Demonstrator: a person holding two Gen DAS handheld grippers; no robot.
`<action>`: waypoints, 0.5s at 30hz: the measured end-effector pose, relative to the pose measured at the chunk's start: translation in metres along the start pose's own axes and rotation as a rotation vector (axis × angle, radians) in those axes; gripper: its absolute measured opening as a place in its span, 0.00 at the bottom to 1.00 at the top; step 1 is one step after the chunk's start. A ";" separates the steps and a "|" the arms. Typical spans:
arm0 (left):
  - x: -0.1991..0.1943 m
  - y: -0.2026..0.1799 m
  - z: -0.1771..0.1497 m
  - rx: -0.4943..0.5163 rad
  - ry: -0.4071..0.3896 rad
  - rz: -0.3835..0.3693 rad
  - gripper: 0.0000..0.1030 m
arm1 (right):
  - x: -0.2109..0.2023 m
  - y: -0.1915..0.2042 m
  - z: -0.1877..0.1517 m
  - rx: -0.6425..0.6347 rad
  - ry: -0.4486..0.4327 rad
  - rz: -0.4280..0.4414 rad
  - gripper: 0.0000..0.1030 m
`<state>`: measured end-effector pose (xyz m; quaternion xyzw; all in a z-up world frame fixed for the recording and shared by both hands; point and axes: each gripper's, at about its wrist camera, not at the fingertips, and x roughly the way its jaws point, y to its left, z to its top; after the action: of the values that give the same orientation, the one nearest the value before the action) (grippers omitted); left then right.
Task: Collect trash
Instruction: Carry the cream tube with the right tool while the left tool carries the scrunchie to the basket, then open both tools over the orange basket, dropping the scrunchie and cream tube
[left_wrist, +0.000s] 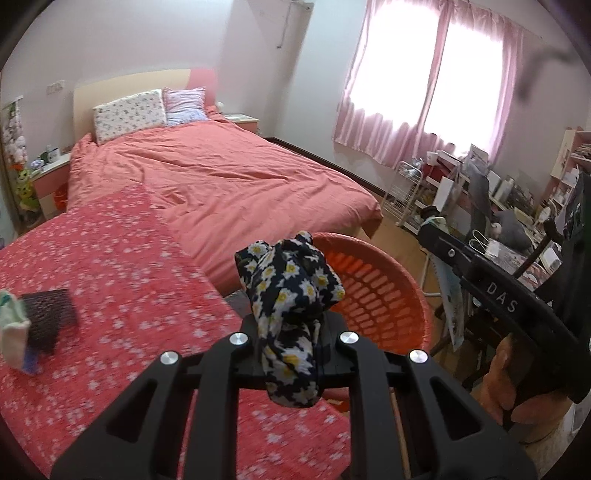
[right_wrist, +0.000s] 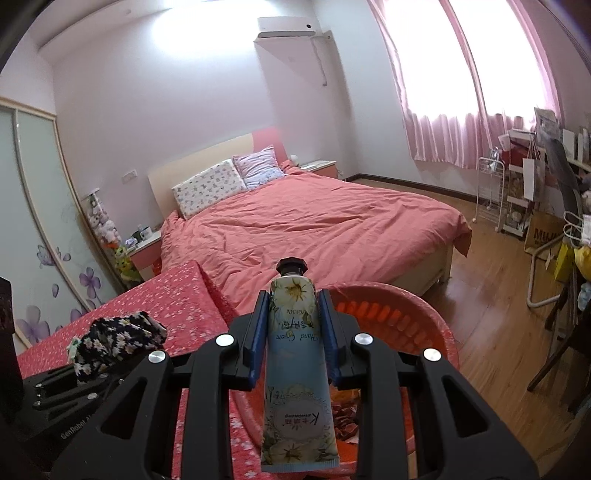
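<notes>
My left gripper (left_wrist: 291, 332) is shut on a bunched navy cloth with white daisies (left_wrist: 291, 295), which hides its fingertips. It hovers at the near rim of an orange slatted basket (left_wrist: 373, 291). In the right wrist view my right gripper (right_wrist: 293, 310) is shut on a pale blue hand cream tube (right_wrist: 295, 362), black cap pointing away, squeezed between the blue pads (right_wrist: 258, 332). The tube hangs over the basket (right_wrist: 417, 317), which holds some red scraps (right_wrist: 343, 417). The left gripper with the daisy cloth (right_wrist: 114, 339) shows at lower left.
A table with a red flowered cover (left_wrist: 110, 258) carries a dark mesh piece (left_wrist: 50, 317) and a white carton (left_wrist: 13, 332). Behind lies a bed with a coral duvet (right_wrist: 314, 229). A white wire rack (right_wrist: 491, 195) and a cluttered desk (left_wrist: 517, 229) stand on the right.
</notes>
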<state>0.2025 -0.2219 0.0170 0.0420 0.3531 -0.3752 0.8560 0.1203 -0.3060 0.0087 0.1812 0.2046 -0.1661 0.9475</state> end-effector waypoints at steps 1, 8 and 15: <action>0.003 -0.003 0.001 0.003 0.004 -0.005 0.16 | 0.002 -0.004 0.000 0.005 0.001 0.000 0.27; 0.044 -0.023 0.004 0.012 0.054 -0.046 0.16 | 0.018 -0.029 -0.001 0.049 0.019 -0.015 0.27; 0.078 -0.035 0.004 0.014 0.097 -0.035 0.39 | 0.034 -0.054 0.003 0.117 0.057 -0.021 0.27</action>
<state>0.2178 -0.2965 -0.0231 0.0601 0.3919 -0.3901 0.8310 0.1289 -0.3629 -0.0191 0.2388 0.2235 -0.1825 0.9272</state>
